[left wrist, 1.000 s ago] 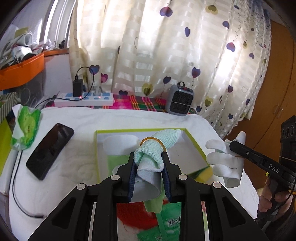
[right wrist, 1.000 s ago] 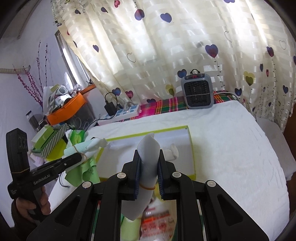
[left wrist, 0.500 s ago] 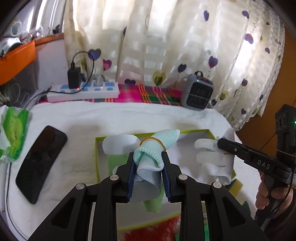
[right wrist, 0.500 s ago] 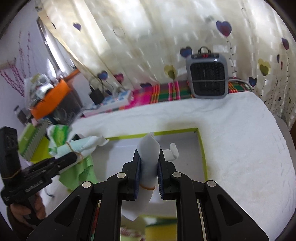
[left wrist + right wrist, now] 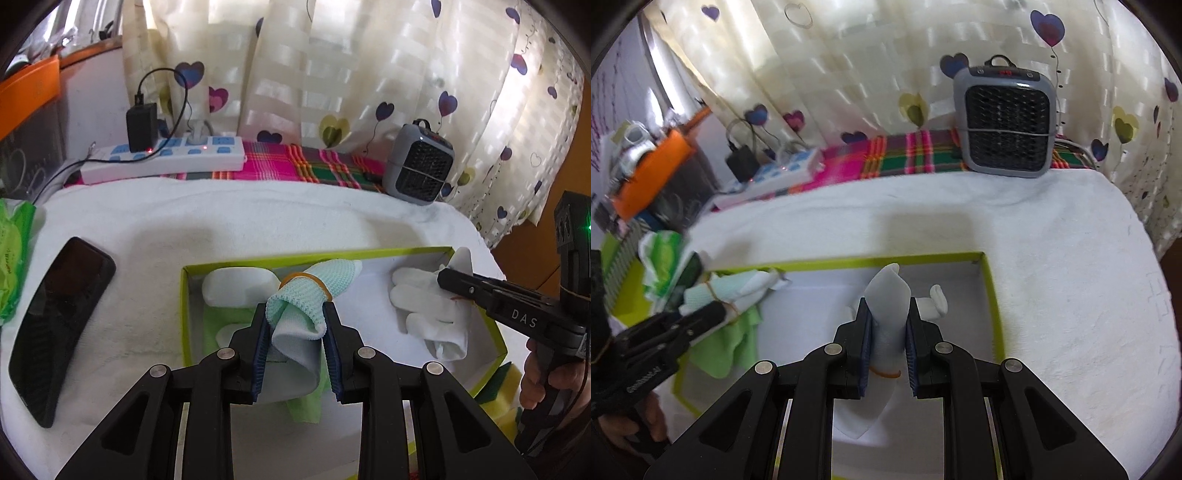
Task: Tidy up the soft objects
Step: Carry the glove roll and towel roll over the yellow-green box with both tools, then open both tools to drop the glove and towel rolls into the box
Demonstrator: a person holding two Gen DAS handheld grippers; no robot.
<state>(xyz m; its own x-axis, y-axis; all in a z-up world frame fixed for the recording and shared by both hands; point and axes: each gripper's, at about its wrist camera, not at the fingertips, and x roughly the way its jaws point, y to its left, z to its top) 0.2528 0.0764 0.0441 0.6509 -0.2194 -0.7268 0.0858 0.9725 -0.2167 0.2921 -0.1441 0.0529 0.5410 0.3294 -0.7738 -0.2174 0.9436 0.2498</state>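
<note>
**Desk:** What did the left wrist view show?

**Operator:** My left gripper (image 5: 295, 328) was clamped on a mint knit glove (image 5: 314, 291), rolled and bound by a rubber band (image 5: 303, 278). It hung over the near-left part of the green-rimmed box (image 5: 314, 254), which sat on a white towel (image 5: 147, 229). A white pad (image 5: 236, 290) and a green cloth (image 5: 221, 317) lay inside the box. At right, my right gripper (image 5: 448, 280) held a white glove (image 5: 424, 310) over the box's right end. A phone (image 5: 55, 317) lay well apart to the left.

**Desk:** And the right wrist view?

**Operator:** There my right gripper (image 5: 888, 332) was pinched on that white glove (image 5: 886, 295) at its middle, with an orange band (image 5: 884, 373) below the pads. It hovered over the bare right half of the box (image 5: 991, 295), just inside the rim. My left gripper (image 5: 701, 317) showed at the left edge with the mint bundle (image 5: 713, 291) above the green cloth (image 5: 727, 347). A heater (image 5: 1006, 122) stood at the back.

**Desk:** How would they handle?

**Operator:** I judged both light, limp and easily squashed. A hold at the banded waist looked safest, since loose fingers and cuffs would sag and could catch on the rim.
</note>
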